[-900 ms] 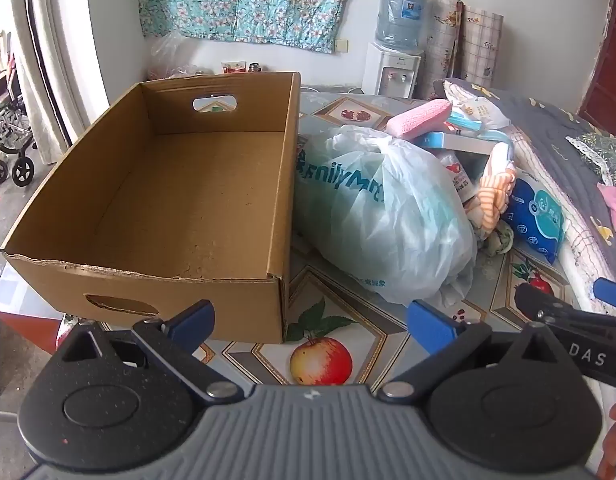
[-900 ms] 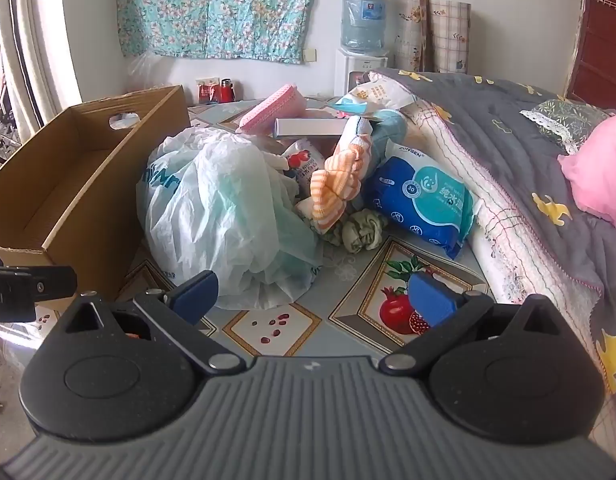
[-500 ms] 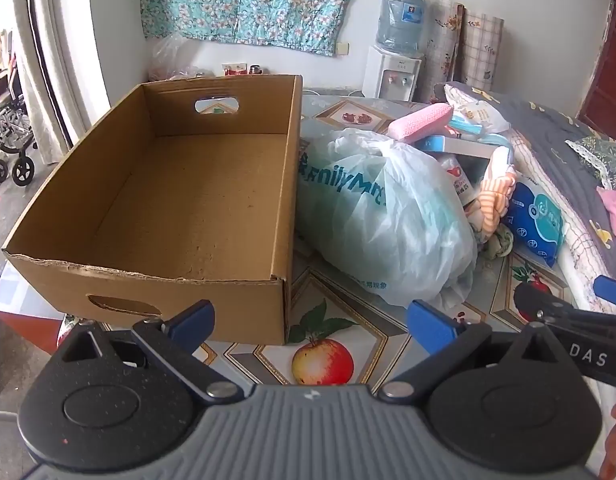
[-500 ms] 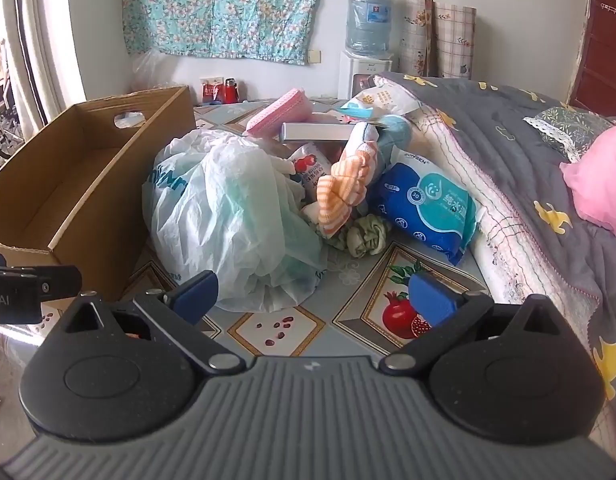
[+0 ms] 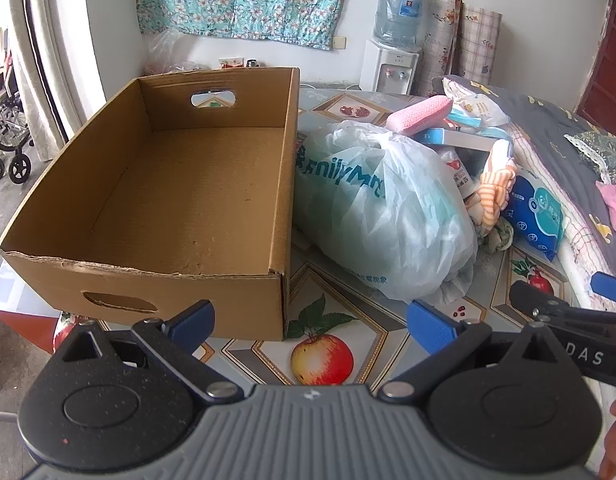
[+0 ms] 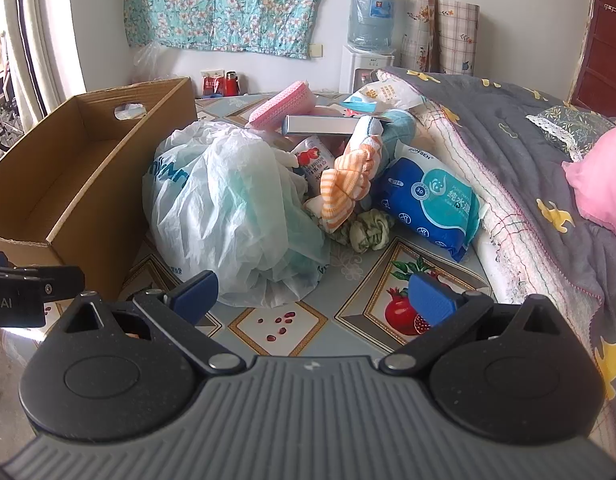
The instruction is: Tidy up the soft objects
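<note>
Looking past our left gripper (image 5: pixel 310 316), fingers apart and holding nothing, we see the cardboard box (image 5: pixel 180 200) ahead-left and the plastic bag (image 5: pixel 380 208) ahead-right on the surface (image 5: pixel 348 280). Our right gripper (image 6: pixel 312 294), fingers likewise apart, faces the bag (image 6: pixel 228 208), striped cloth (image 6: pixel 348 184) and wipes pack (image 6: pixel 428 200) beyond.

Stuffed plastic bag (image 5: pixel 384 208) beside cardboard box (image 5: pixel 180 196)

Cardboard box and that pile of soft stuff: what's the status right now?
Left gripper open, right gripper open, nothing held. Cardboard box empty. Plastic bag fronts the pile.
</note>
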A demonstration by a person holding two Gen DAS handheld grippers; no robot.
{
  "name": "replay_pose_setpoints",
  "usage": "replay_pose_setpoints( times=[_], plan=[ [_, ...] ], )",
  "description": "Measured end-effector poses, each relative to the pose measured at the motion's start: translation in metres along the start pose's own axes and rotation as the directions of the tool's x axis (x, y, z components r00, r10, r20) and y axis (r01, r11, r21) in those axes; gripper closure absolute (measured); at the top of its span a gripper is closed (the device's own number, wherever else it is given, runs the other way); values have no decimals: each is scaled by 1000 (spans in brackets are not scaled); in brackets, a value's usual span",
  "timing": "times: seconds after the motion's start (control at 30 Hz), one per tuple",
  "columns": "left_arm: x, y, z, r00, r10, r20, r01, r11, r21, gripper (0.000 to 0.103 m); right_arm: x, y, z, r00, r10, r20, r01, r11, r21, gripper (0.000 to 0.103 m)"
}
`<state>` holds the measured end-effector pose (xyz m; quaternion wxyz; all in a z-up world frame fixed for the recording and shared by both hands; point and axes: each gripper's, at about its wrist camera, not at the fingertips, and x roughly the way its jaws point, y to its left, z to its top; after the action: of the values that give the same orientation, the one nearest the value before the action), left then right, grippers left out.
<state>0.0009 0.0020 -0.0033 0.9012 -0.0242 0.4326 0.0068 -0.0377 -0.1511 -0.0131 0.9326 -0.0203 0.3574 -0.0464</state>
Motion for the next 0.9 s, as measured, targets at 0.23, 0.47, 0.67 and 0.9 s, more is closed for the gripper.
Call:
replay_pose_setpoints(
  times=[0.23, 0.47, 0.67, 0.9],
  plan=[
    [2, 0, 0, 1000, -9, -3, 9, 1000, 4, 0, -1, -2, 0, 1000, -13, -1, 13, 1000, 7, 1],
    [3, -1, 1, 1000, -9, -1, 9, 1000, -3, 0, 2, 0, 1, 1000, -15, -2, 15, 1000, 1, 1],
    [3, -1, 1, 1000, -10, -1, 10, 1000, -2, 0, 2, 0, 1, 1000, -19, 2, 19, 1000, 0, 1],
    [3, -1, 1, 1000, -8, 0, 8, 1000, -2, 0, 2, -1, 2, 1000, -16, 4, 16, 1000, 3, 1]
  ],
)
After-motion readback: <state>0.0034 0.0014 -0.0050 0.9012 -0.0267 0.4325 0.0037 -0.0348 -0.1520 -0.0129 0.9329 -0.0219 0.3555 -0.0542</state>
